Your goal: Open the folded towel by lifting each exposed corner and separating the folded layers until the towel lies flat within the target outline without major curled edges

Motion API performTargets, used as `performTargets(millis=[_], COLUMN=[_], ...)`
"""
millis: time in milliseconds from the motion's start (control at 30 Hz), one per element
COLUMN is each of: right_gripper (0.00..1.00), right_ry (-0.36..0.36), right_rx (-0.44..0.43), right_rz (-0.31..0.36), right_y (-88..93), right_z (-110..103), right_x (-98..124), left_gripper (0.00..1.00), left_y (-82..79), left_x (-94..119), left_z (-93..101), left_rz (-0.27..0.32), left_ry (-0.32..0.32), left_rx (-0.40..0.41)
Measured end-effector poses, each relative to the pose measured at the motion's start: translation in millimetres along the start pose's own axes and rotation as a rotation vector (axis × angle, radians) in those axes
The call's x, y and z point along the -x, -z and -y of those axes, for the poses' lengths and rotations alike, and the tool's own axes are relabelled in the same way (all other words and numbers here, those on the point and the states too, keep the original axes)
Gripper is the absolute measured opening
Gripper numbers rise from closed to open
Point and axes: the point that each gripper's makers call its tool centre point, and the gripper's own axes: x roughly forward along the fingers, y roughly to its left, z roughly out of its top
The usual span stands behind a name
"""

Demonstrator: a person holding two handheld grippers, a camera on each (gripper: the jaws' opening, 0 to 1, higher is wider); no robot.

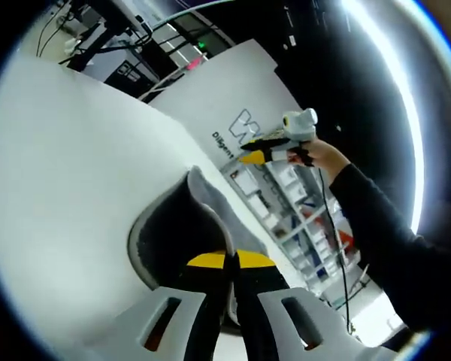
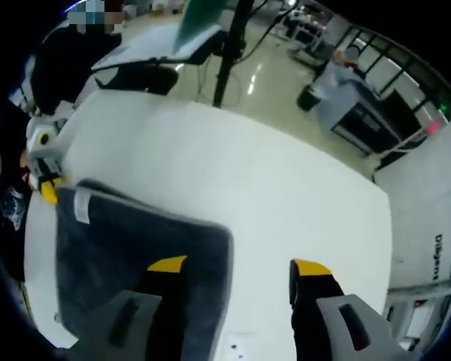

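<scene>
Between the yellow-tipped jaws of the left claw, at 6 o'clock in the left gripper view, one edge of the single grey towel is pinched, the jaws drawn tight on the cloth and the fabric rising from them in a curved fold above the white table. Out at 2 o'clock a person's hand in a dark sleeve holds the right claw in the air, well apart from the towel.

Seen from the right gripper view, the right claw stands wide, its two jaws holding nothing; the one at 7 o'clock lies over the towel, the one at 5 o'clock over bare table. That towel is spread dark grey across the table's near side, one white label near its 9 o'clock corner, where the left claw touches its edge. One white panel with dark lettering stands at 3 o'clock.
</scene>
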Motion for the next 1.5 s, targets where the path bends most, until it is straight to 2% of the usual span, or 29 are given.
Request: performTargets(millis=[233, 433, 633, 1000, 1500], right_gripper=[0.49, 0.43, 0.41, 0.26, 0.25], right_ry=[-0.035, -0.046, -0.061, -0.053, -0.053], right_rx=[-0.001, -0.01, -0.017, -0.032, -0.042], right_rz=[-0.025, -0.02, -0.022, -0.013, -0.012], right_y=[8.1, 9.9, 13.6, 15.1, 16.3], right_z=[-10.7, -11.8, -14.1, -12.9, -11.7], right_x=[-24.9, -34.5, -41.3, -65.6, -81.7], left_gripper=[0.02, 0.02, 0.02, 0.02, 0.02], left_y=[-2.7, -0.5, -0.6, -1.7, 1.9], left_x=[0.4, 0.1, -0.2, 0.4, 1.3], left_z=[-3.6, -3.8, -4.2, -6.7, -4.0], left_rz=[0.0, -0.004, -0.006, -0.015, -0.019], left_ry=[-0.002, -0.005, -0.003, -0.002, 0.0], left_rx=[0.0, -0.003, -0.004, -0.007, -0.006])
